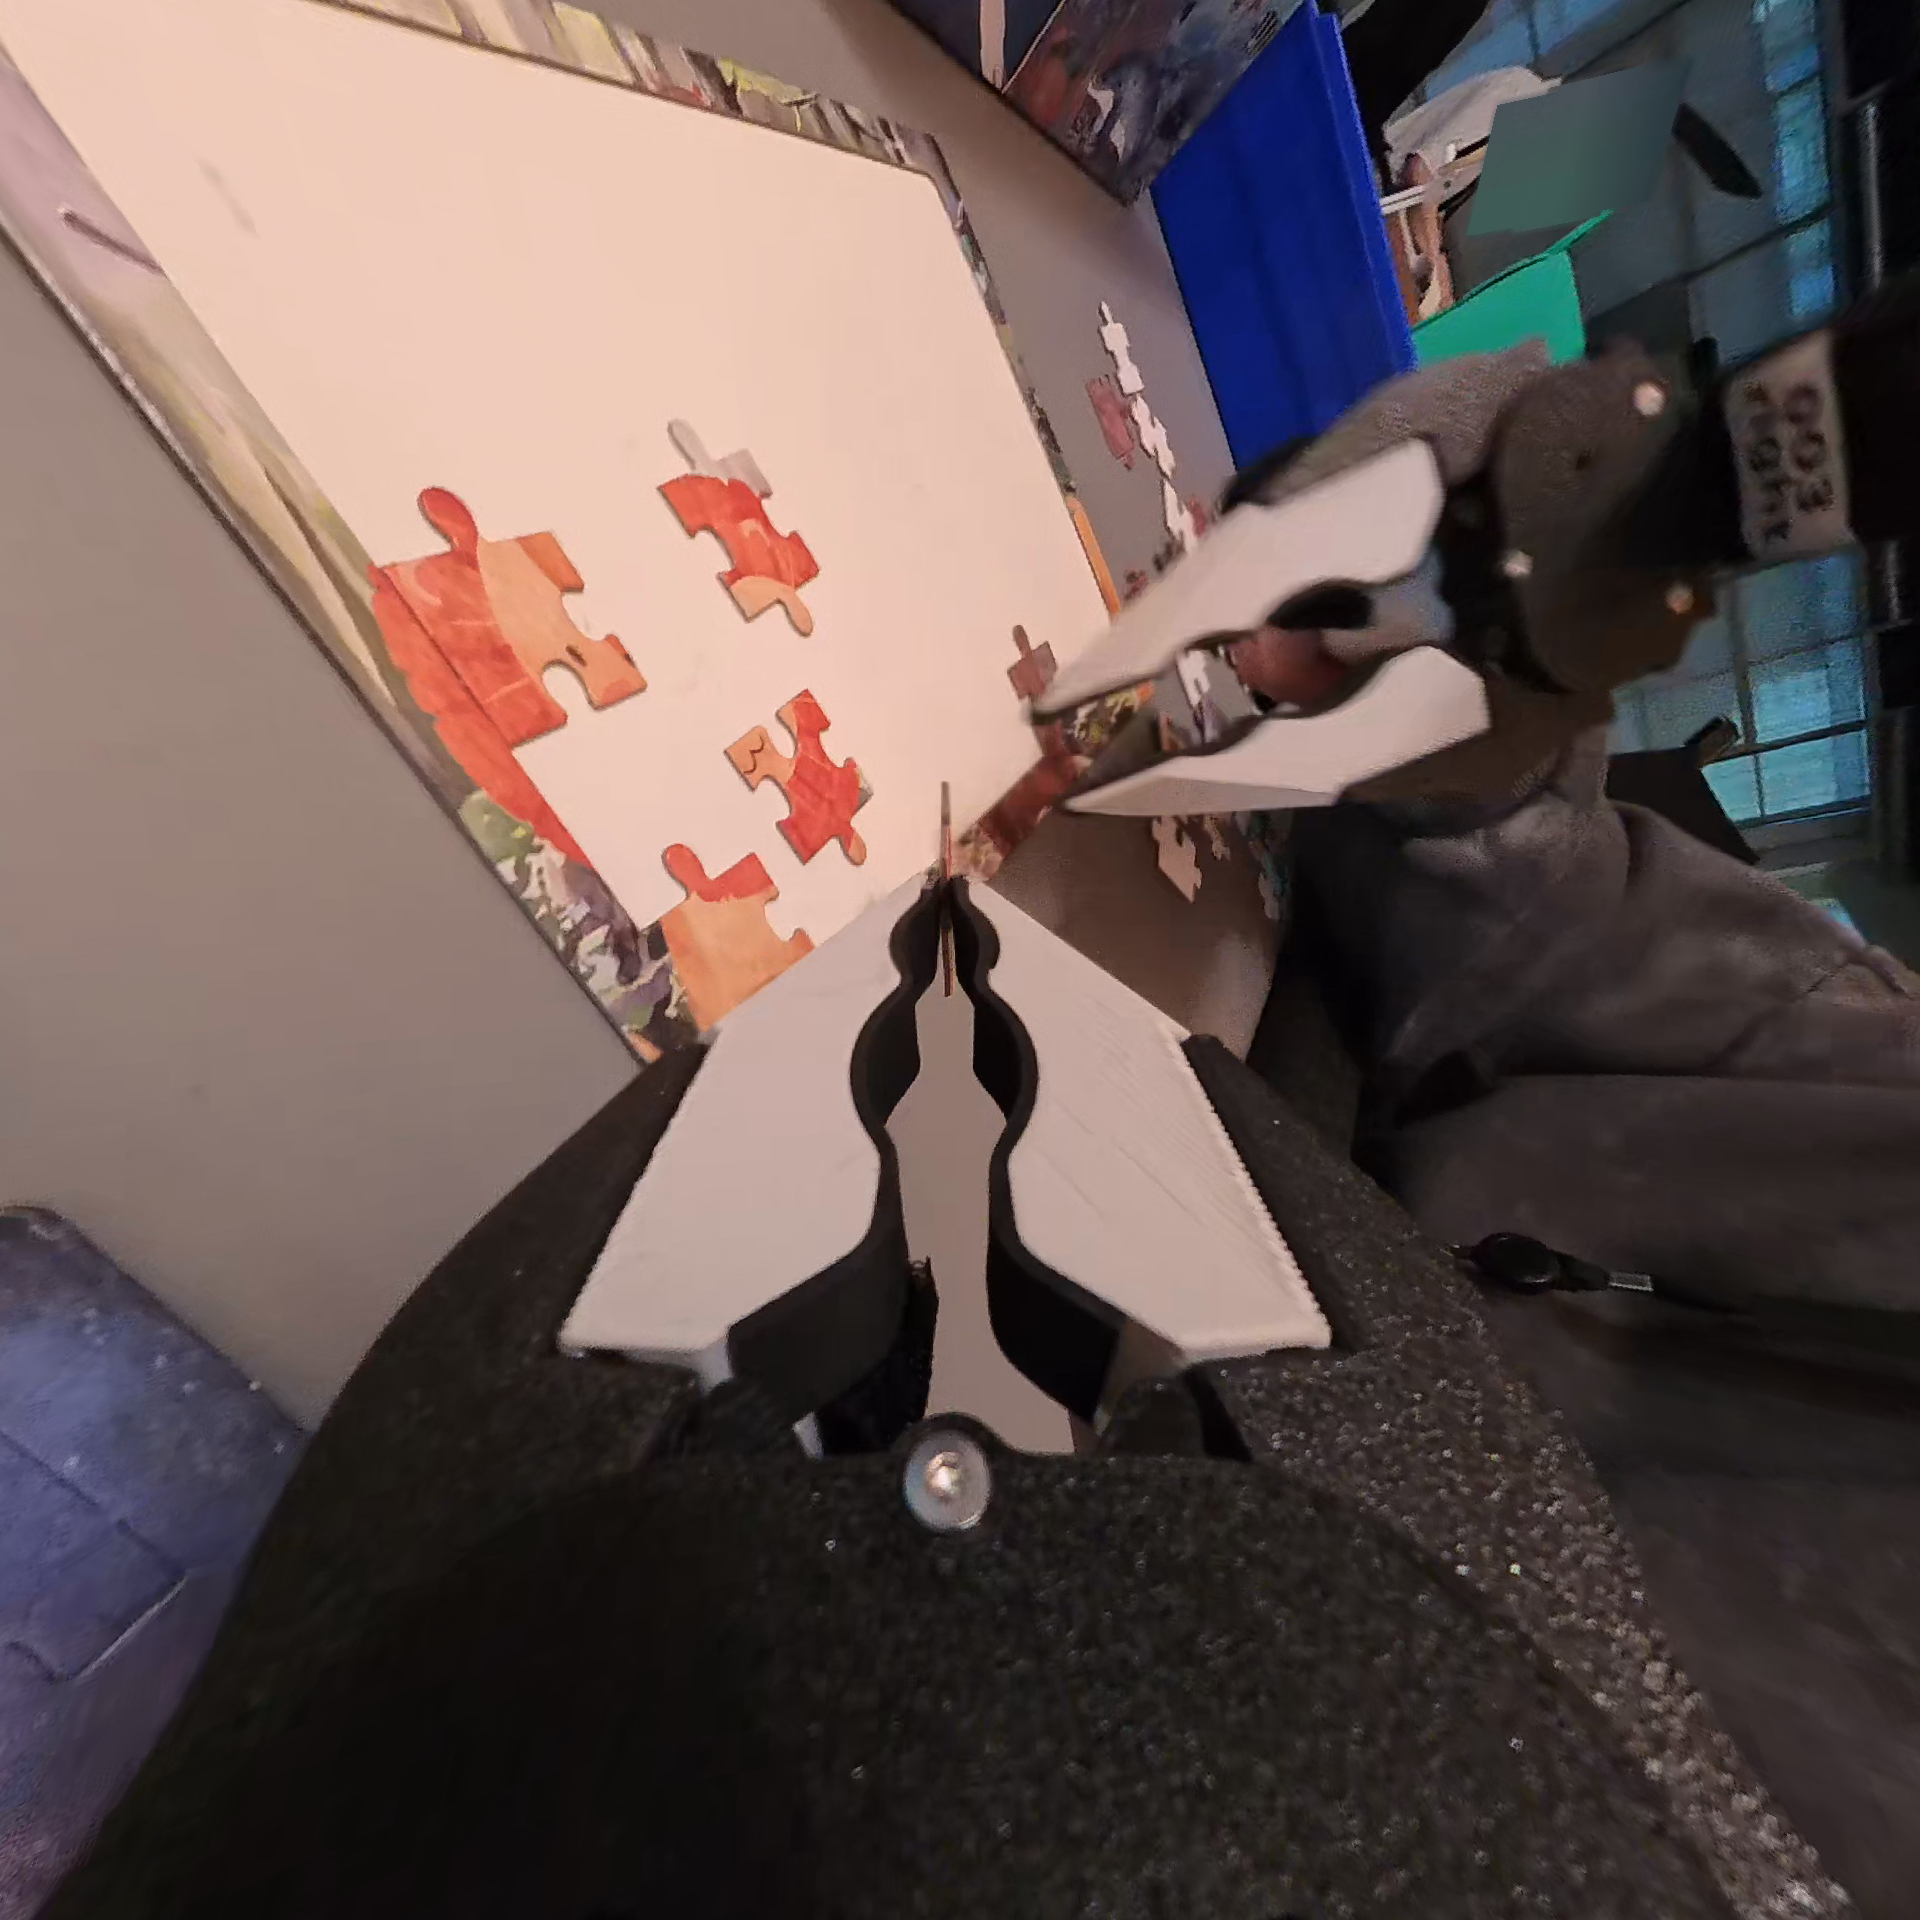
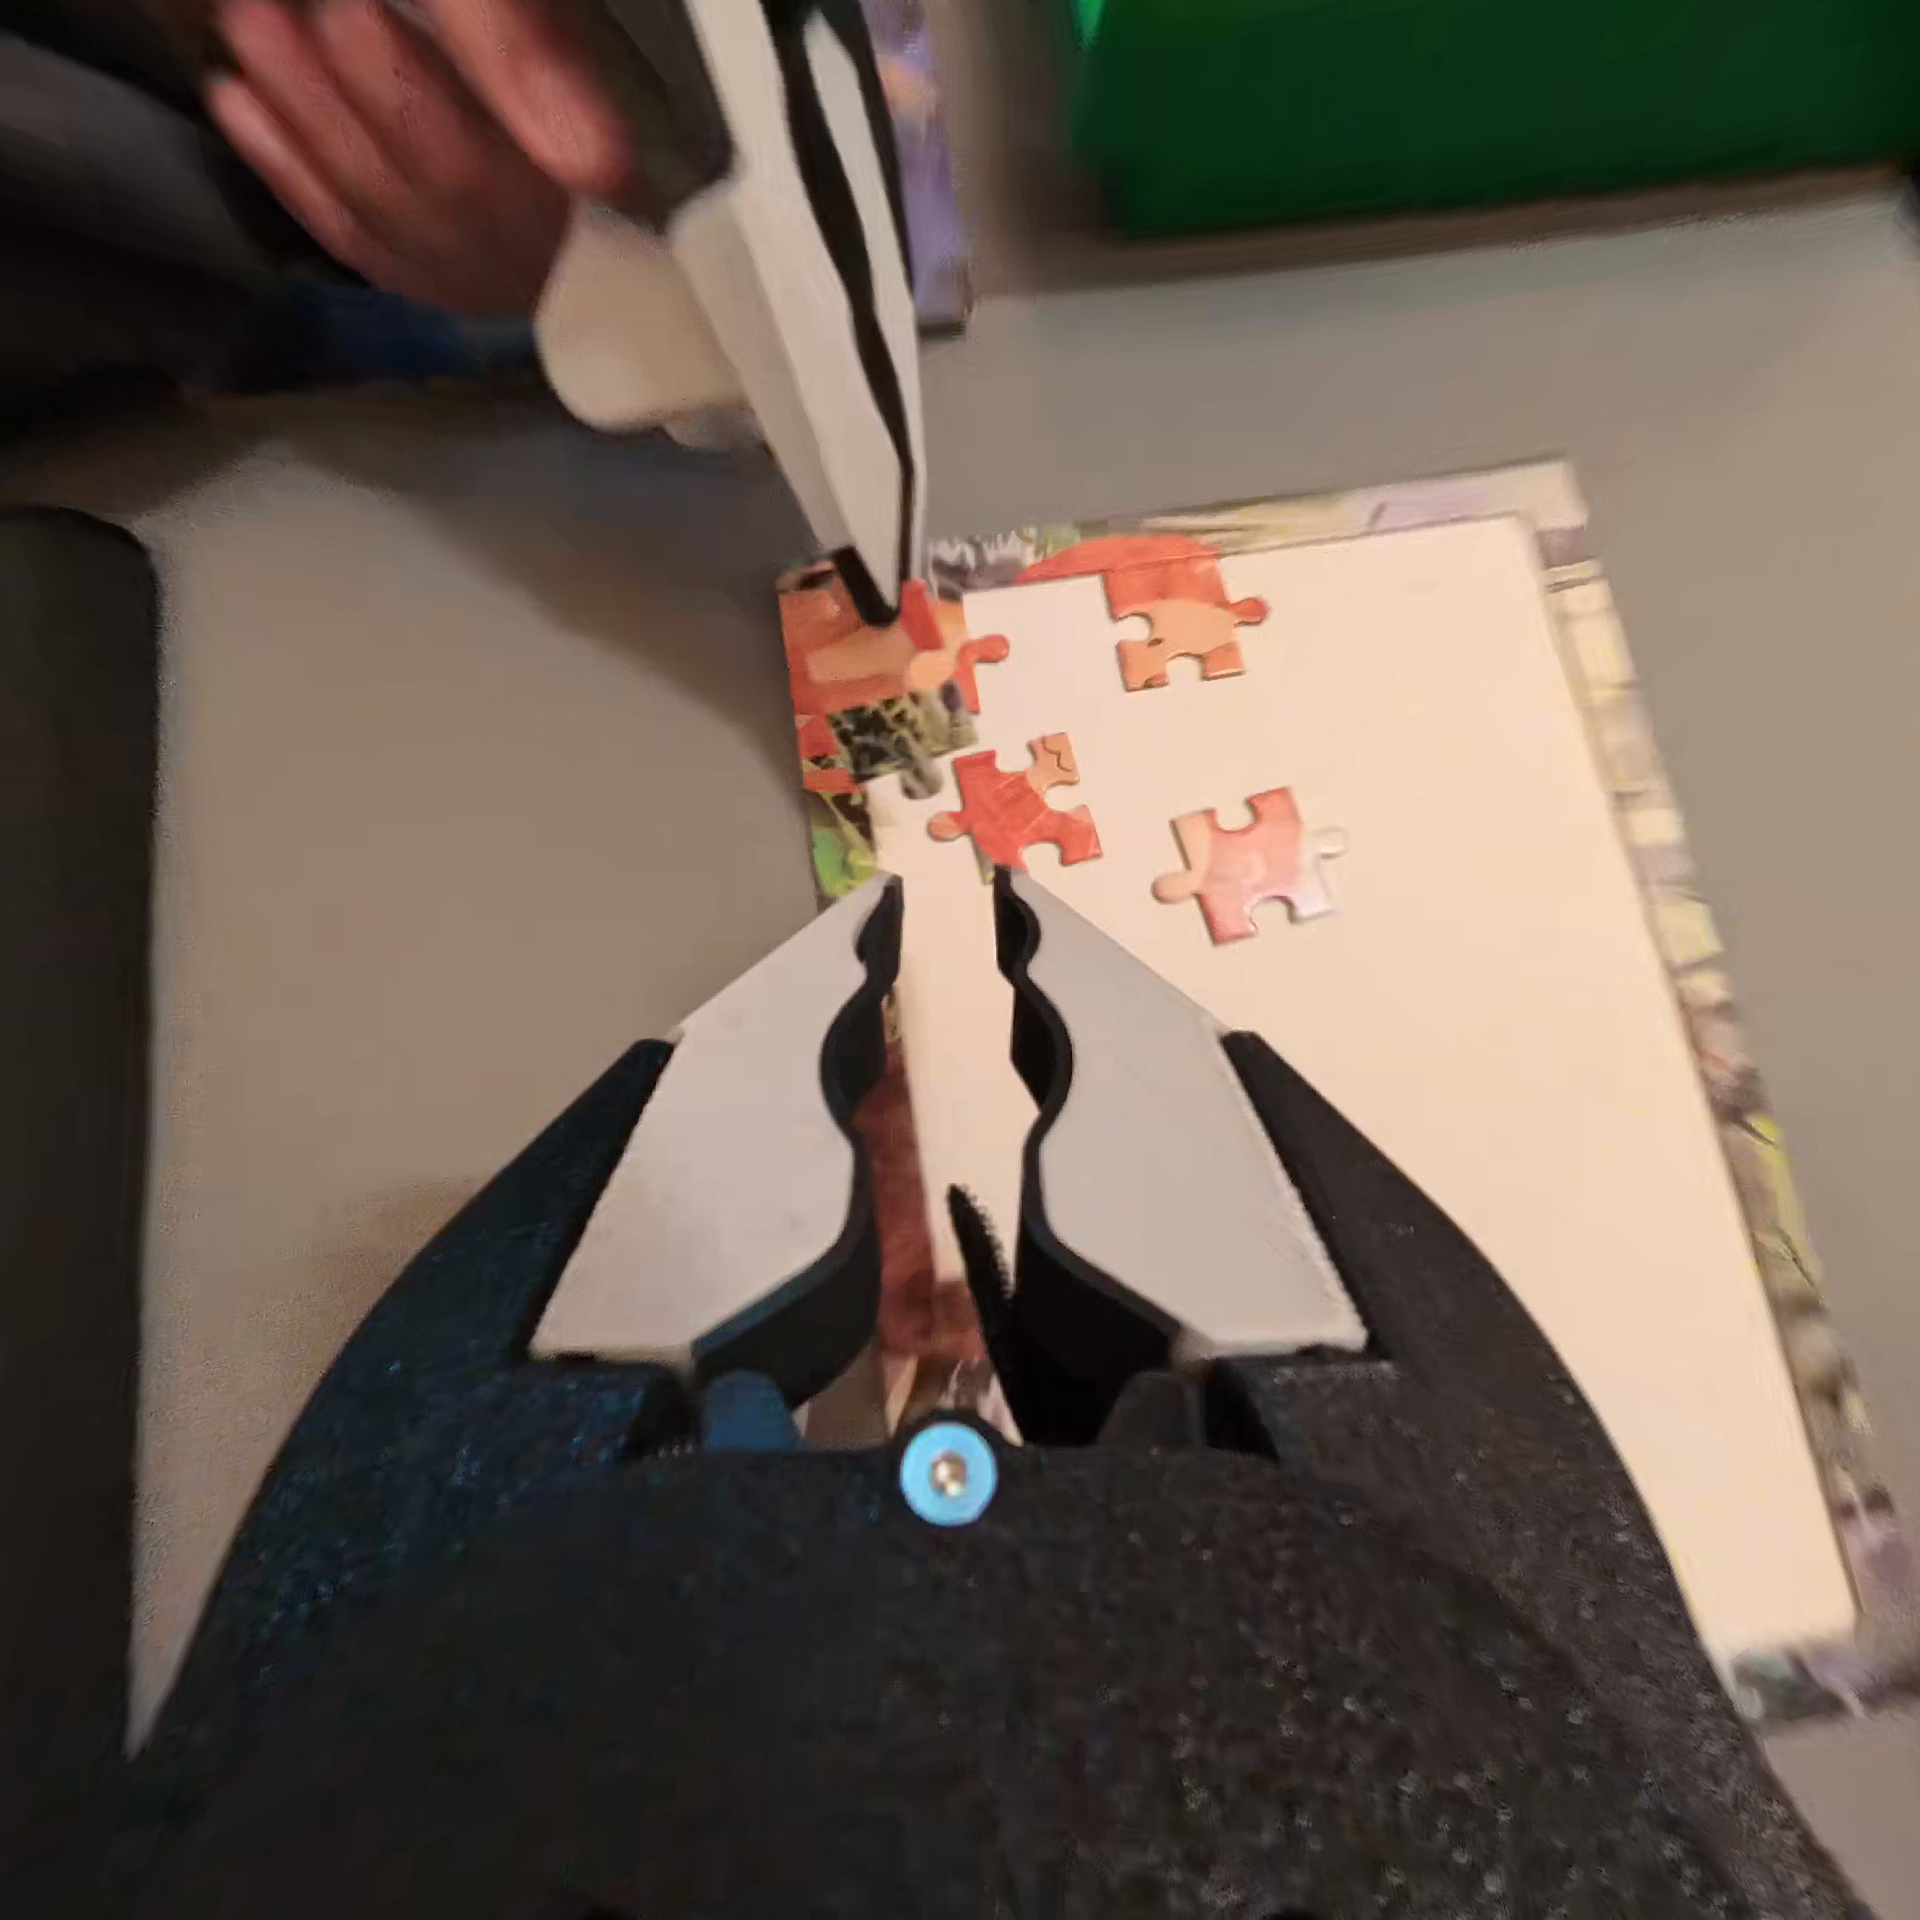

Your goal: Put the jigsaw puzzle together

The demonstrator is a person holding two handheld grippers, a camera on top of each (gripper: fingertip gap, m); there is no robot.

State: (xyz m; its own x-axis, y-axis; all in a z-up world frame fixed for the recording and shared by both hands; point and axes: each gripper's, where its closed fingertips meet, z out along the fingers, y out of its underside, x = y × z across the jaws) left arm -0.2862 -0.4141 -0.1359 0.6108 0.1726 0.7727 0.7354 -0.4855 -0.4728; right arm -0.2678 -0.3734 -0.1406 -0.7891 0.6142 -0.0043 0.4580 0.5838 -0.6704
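Observation:
The puzzle board [image 1: 623, 312] is a white tray with a printed picture frame, lying on the grey table; it also shows in the right wrist view [image 2: 1455, 1039]. Several orange-red pieces [image 1: 509, 623] [image 2: 1184, 634] lie loose on it. My left gripper [image 1: 945, 894] is shut on a thin puzzle piece [image 1: 945, 831] seen edge-on. In the right wrist view the left gripper [image 2: 883, 597] holds this orange piece [image 2: 935, 649] at the board's near-left corner. My right gripper [image 2: 945, 883] is open and empty, just above the board's near edge, close beside the left one [image 1: 1055, 758].
More loose pieces [image 1: 1132, 395] lie on the table beyond the board's right side, next to a blue bin [image 1: 1278, 260] and the puzzle box [image 1: 1122, 73]. A green bin [image 2: 1455, 104] stands behind the board. A hand [image 2: 416, 156] and a grey sleeve [image 1: 1558, 987] are close by.

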